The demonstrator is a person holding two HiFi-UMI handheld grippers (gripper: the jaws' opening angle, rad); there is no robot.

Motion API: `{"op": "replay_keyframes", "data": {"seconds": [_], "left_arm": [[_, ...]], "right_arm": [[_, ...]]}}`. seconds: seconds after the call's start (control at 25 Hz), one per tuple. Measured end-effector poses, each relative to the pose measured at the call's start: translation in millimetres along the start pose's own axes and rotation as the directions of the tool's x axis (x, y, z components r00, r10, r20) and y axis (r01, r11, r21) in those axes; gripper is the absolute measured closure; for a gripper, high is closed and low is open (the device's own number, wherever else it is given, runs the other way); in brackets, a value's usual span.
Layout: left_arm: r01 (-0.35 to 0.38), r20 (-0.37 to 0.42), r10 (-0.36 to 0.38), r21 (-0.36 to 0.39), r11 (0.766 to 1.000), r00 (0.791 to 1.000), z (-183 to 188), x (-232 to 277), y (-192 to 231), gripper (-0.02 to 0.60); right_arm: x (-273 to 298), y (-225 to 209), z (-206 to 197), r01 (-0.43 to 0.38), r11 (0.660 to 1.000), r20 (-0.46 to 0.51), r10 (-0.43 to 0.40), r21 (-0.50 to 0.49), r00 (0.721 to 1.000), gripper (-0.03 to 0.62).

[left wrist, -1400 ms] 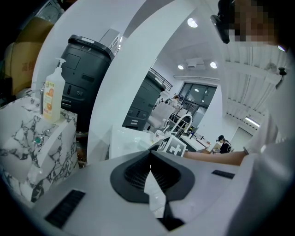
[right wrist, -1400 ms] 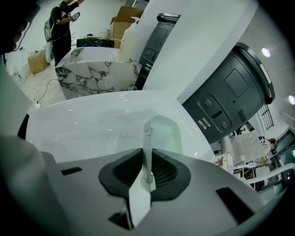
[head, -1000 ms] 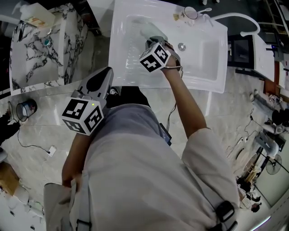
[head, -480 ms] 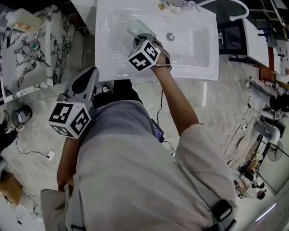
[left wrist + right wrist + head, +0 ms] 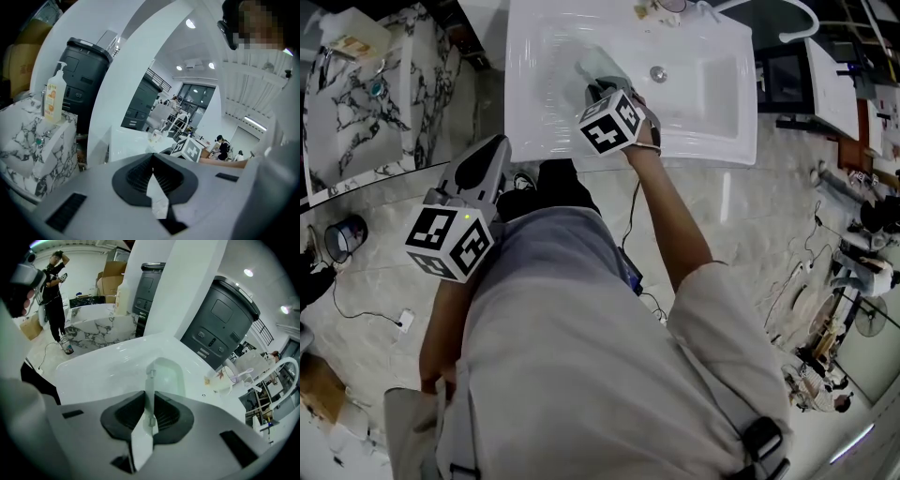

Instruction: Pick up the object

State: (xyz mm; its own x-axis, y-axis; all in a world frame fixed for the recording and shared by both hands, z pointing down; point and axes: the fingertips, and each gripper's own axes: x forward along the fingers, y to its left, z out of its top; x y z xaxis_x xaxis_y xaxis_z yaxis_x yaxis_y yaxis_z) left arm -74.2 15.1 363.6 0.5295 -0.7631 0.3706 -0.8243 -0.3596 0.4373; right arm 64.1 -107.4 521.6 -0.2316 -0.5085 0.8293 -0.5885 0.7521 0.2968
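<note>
Right gripper view (only): object [image 5: 150, 390] clamped.

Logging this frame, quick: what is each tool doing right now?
Left tool: closed, empty.
Right tool: closed on the pale green object.

Not one word or number can be read here. The pump bottle [image 5: 53, 93] on the marbled stand [image 5: 28, 140] carries an orange-and-white label, but its print is too small to make out. Small pale labels on the grey cabinet [image 5: 220, 324] are just as illegible. The marker cube [image 5: 610, 122] over the sink [image 5: 712, 112] and the nearer cube [image 5: 450, 246] show only black-and-white squares.
</note>
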Motion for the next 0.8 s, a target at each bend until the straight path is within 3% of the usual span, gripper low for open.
{"op": "replay_keyframes", "data": {"seconds": [0.48,0.8], "left_arm": [[0.014,-0.013,-0.014,-0.01,1.0,1.0,-7.6,-4.9,7.4,0.58],[-0.007,-0.033,0.007,-0.011,1.0,0.999,-14.7,-7.9,13.1,0.58]], "right_arm": [[-18.3,10.7,-7.4,-0.019,0.99,0.025,0.016,0.138,1.0,0.532],[-29.1,23.2,-11.6,-0.069,0.967,0.061,0.056,0.246,0.997,0.533]]}}
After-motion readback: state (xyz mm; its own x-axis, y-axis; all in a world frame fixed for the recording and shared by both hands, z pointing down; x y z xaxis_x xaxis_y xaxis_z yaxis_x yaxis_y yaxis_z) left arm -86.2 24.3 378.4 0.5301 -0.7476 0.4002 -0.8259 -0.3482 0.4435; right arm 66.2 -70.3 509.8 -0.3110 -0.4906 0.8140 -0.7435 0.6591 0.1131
